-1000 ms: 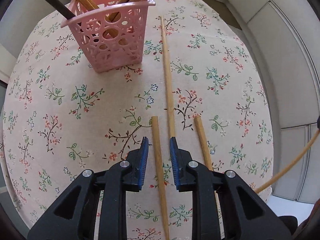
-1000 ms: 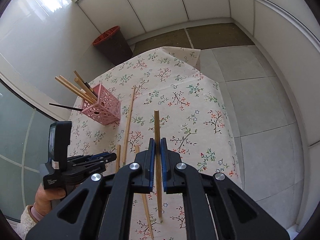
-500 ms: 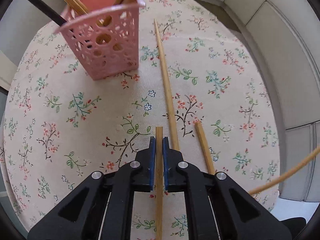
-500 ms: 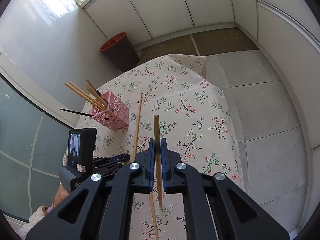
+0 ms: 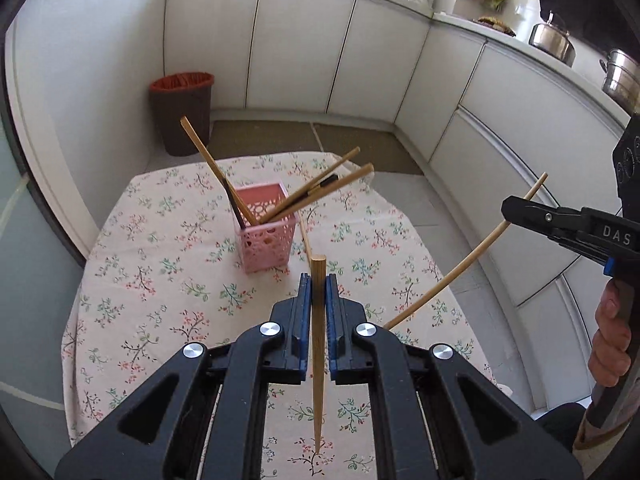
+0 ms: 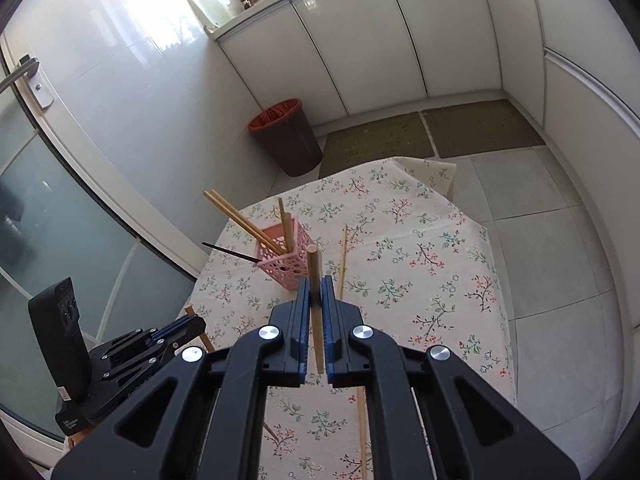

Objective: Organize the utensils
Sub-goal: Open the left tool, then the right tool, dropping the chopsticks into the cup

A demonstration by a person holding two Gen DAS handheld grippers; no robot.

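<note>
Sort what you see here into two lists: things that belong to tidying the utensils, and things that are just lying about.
Belongs to the job:
pink basket
held chopsticks
loose chopstick

Just about:
bin
pots
floor mats

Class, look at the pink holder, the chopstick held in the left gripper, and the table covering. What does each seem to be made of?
Pink holder: probably moulded plastic, matte, with round punched holes in thin walls.
Chopstick in the left gripper: likely bamboo or wood, tan and unvarnished, with fine lengthwise grain.
Table covering: seemingly printed fabric, matte, floral, and draping over the table edges.
</note>
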